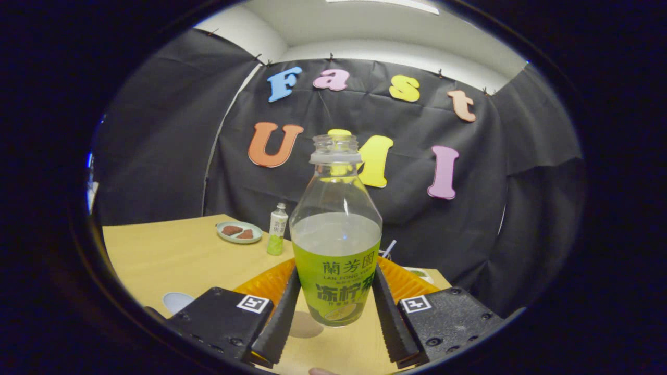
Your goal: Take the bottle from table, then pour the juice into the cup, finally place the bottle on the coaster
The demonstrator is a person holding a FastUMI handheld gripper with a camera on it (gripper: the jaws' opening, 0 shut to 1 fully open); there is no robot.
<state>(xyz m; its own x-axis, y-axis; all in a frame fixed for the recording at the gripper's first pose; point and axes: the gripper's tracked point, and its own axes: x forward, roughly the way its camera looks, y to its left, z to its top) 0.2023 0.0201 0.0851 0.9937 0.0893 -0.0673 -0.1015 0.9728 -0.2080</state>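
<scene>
- We hold the bottle (336, 260) upright between our fingers (284, 312), which pinch its lower body from both sides.
- It seems lifted above the tabletop (172, 255).

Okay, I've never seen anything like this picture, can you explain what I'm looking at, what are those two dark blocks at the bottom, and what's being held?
This is no robot arm: a person carries a hand-held two-finger gripper, and the camera rides on it, looking forward along its fingers. The two dark blocks at the bottom are those fingers' mounts. Between the fingers stands an uncapped juice bottle, partly full, with both fingers pressed against its sides, so it is gripped. It appears lifted a little, judging by the shadow under it on the wooden table. Behind the bottle lies an orange ridged tray. Further back stand a small green bottle and a small plate with brownish pieces on it. By the left block is a pale round object, possibly the cup or coaster.
</scene>
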